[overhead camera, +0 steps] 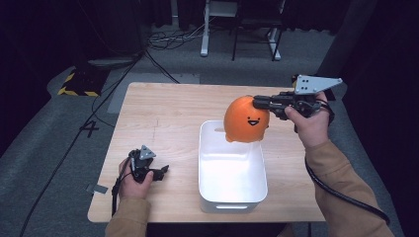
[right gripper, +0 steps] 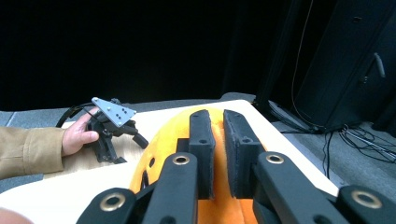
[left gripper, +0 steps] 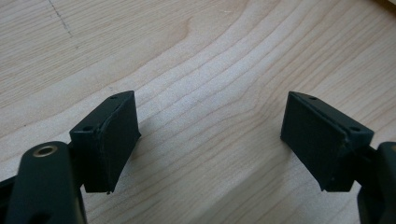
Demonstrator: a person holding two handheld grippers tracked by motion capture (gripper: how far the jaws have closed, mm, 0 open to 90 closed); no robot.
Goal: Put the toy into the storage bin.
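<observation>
From the high view we see our right gripper (overhead camera: pixel 258 102) pinching the top of a round orange soft toy with a smiling black face (overhead camera: pixel 246 119), which hangs clear above the far end of the white rectangular plastic bin (overhead camera: pixel 231 200); the right gripper view adds the narrow fold of orange skin (right gripper: pixel 219 154) clamped between its nearly closed jaws. Our left gripper (overhead camera: pixel 160 172), jaws spread wide and empty, rests on the pale wooden table (overhead camera: pixel 163 113) left of the bin, the left gripper view showing bare woodgrain (left gripper: pixel 210 116) between the pads. The toy hangs roughly upright, its face towards us, with open tabletop all around the bin.
</observation>
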